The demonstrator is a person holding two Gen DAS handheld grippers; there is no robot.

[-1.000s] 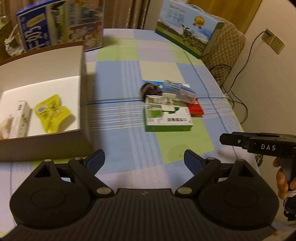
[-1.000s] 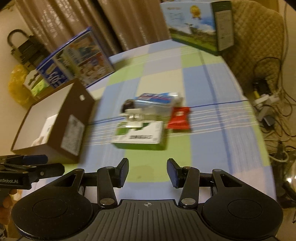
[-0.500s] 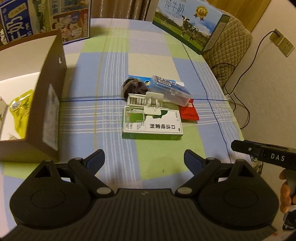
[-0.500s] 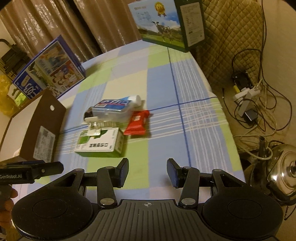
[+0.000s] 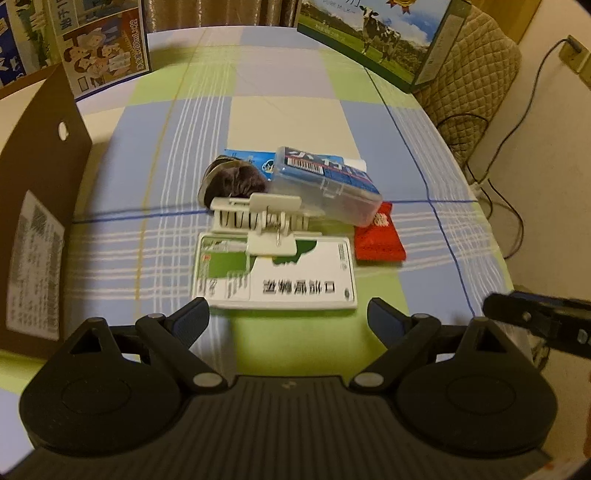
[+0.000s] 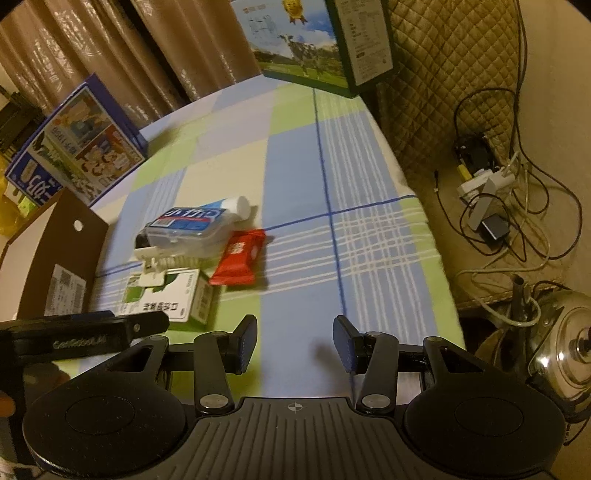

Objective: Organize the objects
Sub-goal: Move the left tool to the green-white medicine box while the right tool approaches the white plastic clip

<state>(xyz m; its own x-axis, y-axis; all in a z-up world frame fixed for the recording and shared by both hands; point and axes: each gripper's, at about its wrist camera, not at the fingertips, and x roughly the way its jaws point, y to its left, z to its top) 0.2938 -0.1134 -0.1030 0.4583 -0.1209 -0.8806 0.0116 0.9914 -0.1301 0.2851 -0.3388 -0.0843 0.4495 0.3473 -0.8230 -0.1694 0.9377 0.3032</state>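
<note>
Here's the pile in the middle of the checked tablecloth [image 5: 288,122]: a green-and-white box [image 5: 275,275] lies flat at the near edge, and a white clip [image 5: 264,219] rests half on its far end. Behind the clip sits a dark, fuzzy round thing [image 5: 236,181], too blurred to name. A clear plastic case with a blue label [image 5: 325,184] leans tilted over the heap, and under it peeks a blue-and-white tube [image 6: 231,206], cap pointing away to the right. Just right of the box, touching the case's low corner, lies a red packet [image 5: 380,236].

The left gripper [image 5: 288,319] hovers just short of the green-and-white box, fingers spread wide, nothing between them. The right gripper [image 6: 294,345] hangs off to the right over bare cloth, fingers parted too and holding nothing.

At the left stands a brown cardboard box [image 5: 40,221] with a white label on its side. Two big printed cartons stand at the table's far edge: a blue cartoon carton [image 6: 79,147] on the left and a milk carton with cows [image 5: 373,33] on the right. Beyond the table edge, a shiny kettle [image 6: 561,354] and tangled cables [image 6: 517,206] sit on the floor.
</note>
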